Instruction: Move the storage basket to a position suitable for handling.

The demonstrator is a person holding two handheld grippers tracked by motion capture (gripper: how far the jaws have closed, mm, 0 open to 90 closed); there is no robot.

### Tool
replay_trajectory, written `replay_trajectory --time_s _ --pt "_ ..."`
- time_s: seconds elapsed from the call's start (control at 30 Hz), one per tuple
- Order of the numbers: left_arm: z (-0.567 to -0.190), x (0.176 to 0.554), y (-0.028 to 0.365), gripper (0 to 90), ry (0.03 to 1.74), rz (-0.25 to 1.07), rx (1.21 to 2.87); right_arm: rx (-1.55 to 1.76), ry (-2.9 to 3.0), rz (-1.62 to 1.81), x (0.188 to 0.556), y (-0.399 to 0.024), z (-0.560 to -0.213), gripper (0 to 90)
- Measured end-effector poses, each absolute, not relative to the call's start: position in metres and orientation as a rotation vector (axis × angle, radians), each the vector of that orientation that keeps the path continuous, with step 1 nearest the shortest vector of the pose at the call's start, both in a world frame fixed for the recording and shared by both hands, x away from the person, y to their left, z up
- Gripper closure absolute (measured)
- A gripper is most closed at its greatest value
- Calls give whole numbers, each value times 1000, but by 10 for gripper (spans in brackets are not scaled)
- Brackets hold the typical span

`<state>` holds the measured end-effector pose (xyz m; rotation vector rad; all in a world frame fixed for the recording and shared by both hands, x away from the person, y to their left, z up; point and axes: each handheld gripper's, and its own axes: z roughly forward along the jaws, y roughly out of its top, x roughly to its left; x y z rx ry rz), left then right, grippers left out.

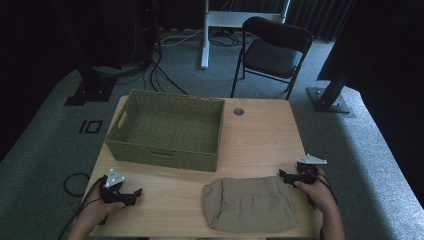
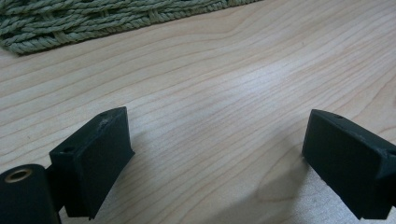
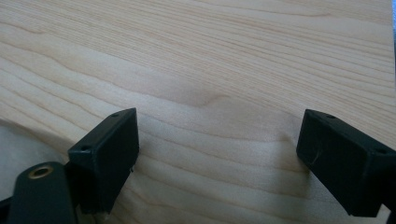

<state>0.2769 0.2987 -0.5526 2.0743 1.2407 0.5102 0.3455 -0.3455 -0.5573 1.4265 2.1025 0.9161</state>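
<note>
A folded olive-tan garment point(image 1: 250, 204) lies near the front edge of the wooden table point(image 1: 260, 140), right of centre. A green woven basket point(image 1: 167, 129) stands empty at the back left; its lower edge point(image 2: 93, 23) runs along the top of the left gripper view. My left gripper point(image 1: 134, 192) rests on the table at the front left, jaws wide apart over bare wood point(image 2: 215, 140). My right gripper point(image 1: 284, 175) rests at the garment's right corner, open, with bare wood point(image 3: 217, 135) between its jaws and pale cloth point(image 3: 23, 149) at that view's lower left.
A round cable hole point(image 1: 238, 111) sits in the table beside the basket. Behind the table stand a black folding chair point(image 1: 272, 50), a white desk leg point(image 1: 205, 35) and dark stands with floor cables. Grey carpet surrounds the table.
</note>
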Motion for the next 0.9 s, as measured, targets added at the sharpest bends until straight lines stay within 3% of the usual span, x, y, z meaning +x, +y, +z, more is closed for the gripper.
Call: replay_trajectory --time_s 0.47,0.9 --pt "-547 282 317 95 1272 500 2046 1480 2078 933 352 -346 -553 129" --pt "-521 289 334 95 1289 557 1988 1433 2014 1020 356 -335 -510 129"
